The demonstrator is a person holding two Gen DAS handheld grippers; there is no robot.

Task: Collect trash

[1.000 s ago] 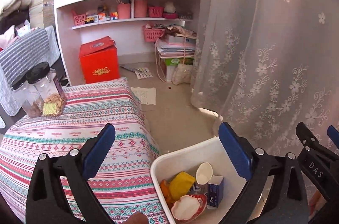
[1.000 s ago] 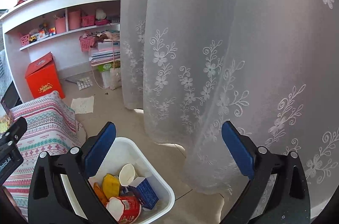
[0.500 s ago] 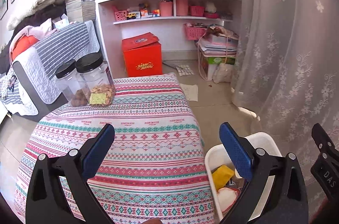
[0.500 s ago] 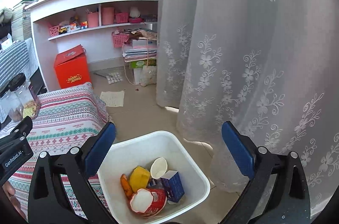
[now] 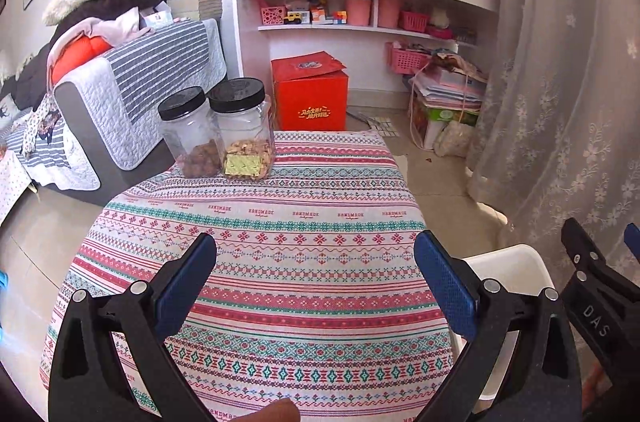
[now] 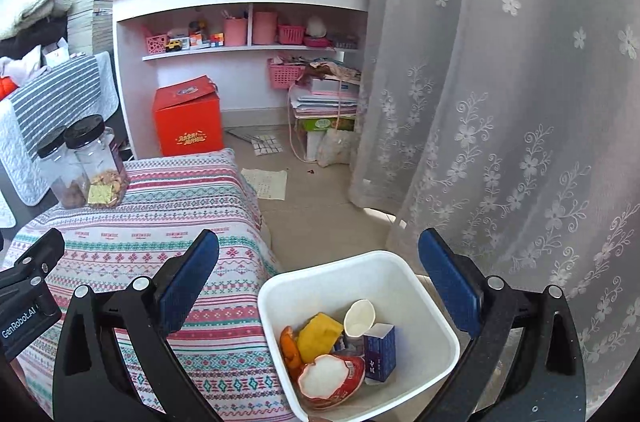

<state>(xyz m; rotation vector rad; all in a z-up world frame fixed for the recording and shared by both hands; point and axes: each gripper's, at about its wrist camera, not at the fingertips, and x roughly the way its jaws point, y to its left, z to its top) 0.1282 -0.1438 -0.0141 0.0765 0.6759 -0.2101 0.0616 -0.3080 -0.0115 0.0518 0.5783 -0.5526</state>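
Room: lived-in room, white shelf unit [image 6: 248, 22] on far wall, lace curtain [image 6: 500, 102] right, red box [image 5: 309, 94] on floor below shelves
Surface: low table under striped patterned cloth [image 5: 280, 242], bare across near and middle parts
Jars: two clear jars with black lids [image 5: 218, 134] at far left edge of cloth, touching each other, both part-filled with snacks
Bin: white square bin [image 6: 432, 302] on floor, just beside table's right edge
Trash: all in bin – paper cup [image 6: 359, 318], blue carton [image 6: 379, 352], yellow wrapper [image 6: 318, 336], orange peel [image 6: 289, 348], red-and-white tub [image 6: 332, 376]
Left gripper [image 5: 316, 282]: jaws wide apart, holding nothing, hovers over cloth
Right gripper [image 6: 320, 282]: jaws wide apart, holding nothing, above bin and table edge
Floor: loose paper sheet [image 6: 266, 182] beyond table
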